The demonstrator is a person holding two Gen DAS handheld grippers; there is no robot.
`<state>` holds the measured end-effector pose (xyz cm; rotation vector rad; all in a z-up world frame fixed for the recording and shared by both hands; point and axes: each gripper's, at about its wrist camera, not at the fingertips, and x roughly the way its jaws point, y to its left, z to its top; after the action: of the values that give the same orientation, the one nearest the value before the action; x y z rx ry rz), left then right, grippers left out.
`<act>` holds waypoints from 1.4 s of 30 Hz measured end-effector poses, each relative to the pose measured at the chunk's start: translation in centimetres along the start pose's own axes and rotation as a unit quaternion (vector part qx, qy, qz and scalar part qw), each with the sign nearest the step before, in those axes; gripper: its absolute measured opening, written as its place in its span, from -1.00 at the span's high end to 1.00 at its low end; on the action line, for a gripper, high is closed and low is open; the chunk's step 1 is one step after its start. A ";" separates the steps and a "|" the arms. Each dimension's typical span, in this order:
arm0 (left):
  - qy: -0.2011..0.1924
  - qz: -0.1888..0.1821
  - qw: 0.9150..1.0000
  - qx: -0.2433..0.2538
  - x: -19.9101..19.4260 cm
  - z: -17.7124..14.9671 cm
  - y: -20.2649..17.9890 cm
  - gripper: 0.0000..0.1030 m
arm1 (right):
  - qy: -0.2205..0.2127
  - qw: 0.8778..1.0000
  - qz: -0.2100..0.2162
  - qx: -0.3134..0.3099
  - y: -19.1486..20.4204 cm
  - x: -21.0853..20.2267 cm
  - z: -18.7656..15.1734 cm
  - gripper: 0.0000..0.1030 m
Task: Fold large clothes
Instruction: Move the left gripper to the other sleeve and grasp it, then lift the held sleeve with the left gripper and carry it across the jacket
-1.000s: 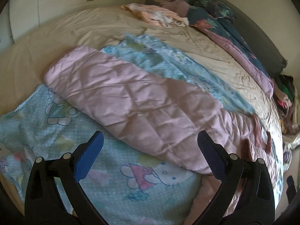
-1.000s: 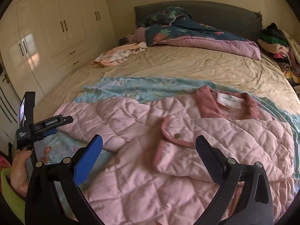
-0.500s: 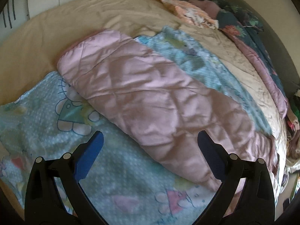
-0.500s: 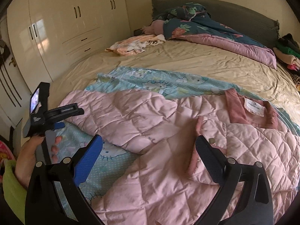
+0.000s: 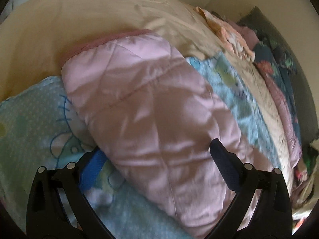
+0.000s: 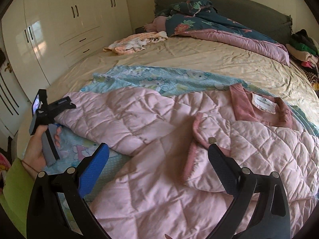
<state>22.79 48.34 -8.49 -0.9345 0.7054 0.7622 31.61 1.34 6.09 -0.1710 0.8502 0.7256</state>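
Note:
A pink quilted jacket (image 6: 179,139) lies spread on the bed over a light blue cartoon-print blanket (image 6: 155,79). Its left sleeve (image 5: 143,103) fills the left wrist view, the ribbed cuff (image 5: 111,39) at the far end. My left gripper (image 5: 157,157) is open and straddles the sleeve: one finger lies beside its edge on the blanket, the other above the fabric. In the right wrist view the left gripper (image 6: 51,109) shows at the sleeve's cuff, held by a hand. My right gripper (image 6: 159,159) is open above the jacket's front, near the collar (image 6: 261,107).
The beige bed sheet (image 6: 199,57) stretches behind. A dark floral duvet (image 6: 209,25) and a peach garment (image 6: 137,41) lie near the headboard. Piled clothes (image 6: 303,49) sit at the right edge. White wardrobes (image 6: 59,25) stand on the left.
My left gripper has moved forward and down along the sleeve towards the cuff, and now spans it. The right gripper has shifted slightly; the jacket lies as before.

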 end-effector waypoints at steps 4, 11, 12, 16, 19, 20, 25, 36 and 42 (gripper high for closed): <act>-0.010 -0.004 1.000 -0.009 0.0 0.5 0.2 -0.75 | 0.001 1.000 -0.005 0.004 -1.0 -0.2 -0.5 -0.92; -0.027 -0.002 1.000 -0.009 -0.8 1.0 0.9 0.04 | -0.003 1.000 -0.017 0.004 -1.9 -1.3 -1.0 -0.92; -0.030 -0.005 1.000 -0.007 -1.0 1.0 0.9 0.12 | -0.006 1.000 -0.019 0.001 -1.9 -1.8 -1.1 -0.92; -0.060 -0.021 0.998 0.013 -3.3 1.5 0.0 0.56 | -0.017 0.999 -0.027 -0.005 -2.2 -3.5 -1.4 -0.91; -0.078 -0.040 0.996 0.023 -5.3 1.7 -1.0 0.64 | -0.024 0.999 -0.032 -0.001 -2.7 -4.7 -1.6 -0.91; -0.084 -0.046 0.995 0.026 -6.0 1.7 -1.4 0.67 | -0.026 0.999 -0.032 0.001 -2.8 -5.1 -1.7 -0.91; -0.116 -0.086 0.988 0.053 -10.0 1.1 -3.7 0.76 | -0.036 0.999 -0.038 0.007 -3.6 -7.0 -2.2 -0.91; -0.160 -0.113 0.967 0.165 -17.4 -3.0 -8.9 0.78 | -0.053 0.997 -0.052 0.015 -5.9 -11.9 -3.2 -0.91; -0.175 -0.113 0.954 0.214 -20.5 -4.7 -12.5 0.78 | -0.074 0.995 -0.053 0.031 -7.5 -14.8 -3.6 -0.91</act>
<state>20.92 34.13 11.31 -0.4563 0.4167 0.5229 27.69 -13.41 13.57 -0.1042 0.7156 0.6043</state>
